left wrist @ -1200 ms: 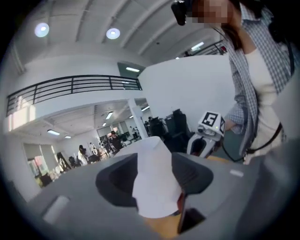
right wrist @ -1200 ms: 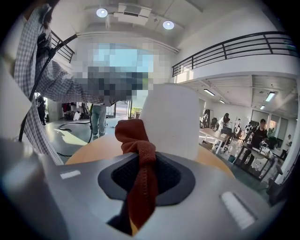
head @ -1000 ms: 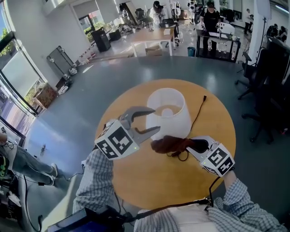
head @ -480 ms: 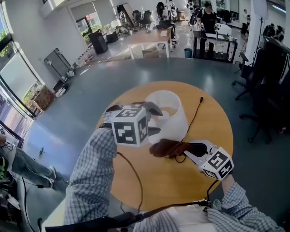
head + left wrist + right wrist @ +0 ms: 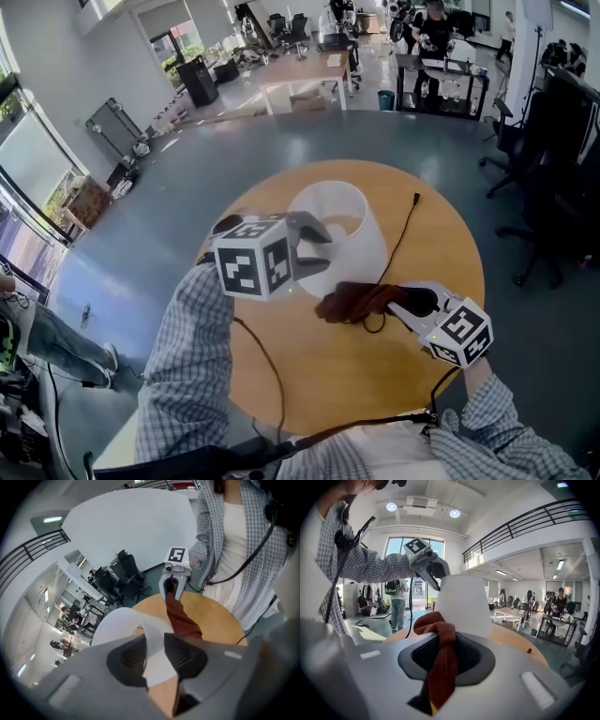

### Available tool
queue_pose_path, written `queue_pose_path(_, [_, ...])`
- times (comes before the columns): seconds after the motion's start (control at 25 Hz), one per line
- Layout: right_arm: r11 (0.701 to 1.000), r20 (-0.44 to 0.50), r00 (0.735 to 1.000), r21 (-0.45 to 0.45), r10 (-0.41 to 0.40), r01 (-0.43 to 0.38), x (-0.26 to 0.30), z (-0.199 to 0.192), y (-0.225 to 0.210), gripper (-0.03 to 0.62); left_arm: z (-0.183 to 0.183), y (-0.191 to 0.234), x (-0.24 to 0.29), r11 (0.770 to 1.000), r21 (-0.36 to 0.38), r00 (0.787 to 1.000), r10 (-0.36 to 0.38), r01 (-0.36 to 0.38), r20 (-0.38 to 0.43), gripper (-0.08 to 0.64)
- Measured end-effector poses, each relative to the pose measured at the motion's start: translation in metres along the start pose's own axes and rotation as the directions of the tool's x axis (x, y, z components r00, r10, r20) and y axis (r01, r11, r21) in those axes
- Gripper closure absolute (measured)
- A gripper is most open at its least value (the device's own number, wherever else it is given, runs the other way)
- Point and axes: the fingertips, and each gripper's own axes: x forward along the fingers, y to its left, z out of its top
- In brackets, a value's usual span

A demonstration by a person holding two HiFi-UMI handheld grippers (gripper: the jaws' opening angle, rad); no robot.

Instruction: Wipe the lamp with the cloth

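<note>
- The lamp stands on the round wooden table, toward its far side. The wide open top of its white shade faces up.
- The left gripper reaches down over the near-left rim of the shade. In the left gripper view one pad is inside the lamp and the other outside, so the thin wall runs between them.
- Its jaws are about half open and have just been closing. The gap looks wider than the wall, and no firm clamp on it shows.
- The right gripper lies low over the table at the near right. Its jaws are drawn in tight on the rust-brown cloth.
- In the right gripper view a band of the cloth is pinched between the pads, with a bunch sticking out ahead.
- The free end of the cloth lies on the table at the foot of the shade's near side. Whether it touches the shade cannot be told.
- The only print to be seen is on the cubes: black-and-white square markers on the left cube and the right cube. They are patterns, not letters.
- A thin black cable runs across the table to the right of the lamp, and a loop of it shows under the cloth.
</note>
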Motion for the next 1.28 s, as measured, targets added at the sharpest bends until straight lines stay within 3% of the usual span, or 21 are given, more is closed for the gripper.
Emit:
queue_pose_path(0.28, [0.989,-0.010,0.991,0.065,-0.131,0.131,0.003,0.002,-0.038,0.505,-0.030,0.005,-0.022,0.990,-0.122,0.994,0.081,-0.072,0.070,0.449])
queue_pose_path(0.44, [0.982,-0.034,0.985,0.077,-0.168,0.171,0.010,-0.006,-0.046,0.505,-0.055,0.008,-0.040,0.959,-0.247,0.980,0.167,-0.137,0.108,0.446])
queue_pose_path(0.68, [0.988,-0.016,0.994,0.114,-0.106,0.107,0.043,-0.009,-0.061,0.505,-0.090,0.024,-0.047,0.898,-0.399,0.952,0.265,-0.187,0.151,0.445])
queue_pose_path(0.88, [0.992,0.029,0.999,0.123,-0.023,0.019,0.101,0.003,-0.052,0.505,-0.111,0.022,-0.050,0.847,-0.500,0.939,0.300,-0.182,0.167,0.442])
queue_pose_path(1.08, [0.994,0.044,0.997,0.085,0.062,-0.066,0.166,0.019,-0.037,0.505,-0.123,0.021,-0.059,0.829,-0.528,0.928,0.322,-0.182,0.187,0.440])
queue_pose_path(1.28, [0.995,0.048,0.997,0.075,0.057,-0.061,0.217,0.022,-0.039,0.505,-0.128,0.027,-0.063,0.814,-0.551,0.919,0.340,-0.183,0.198,0.439])
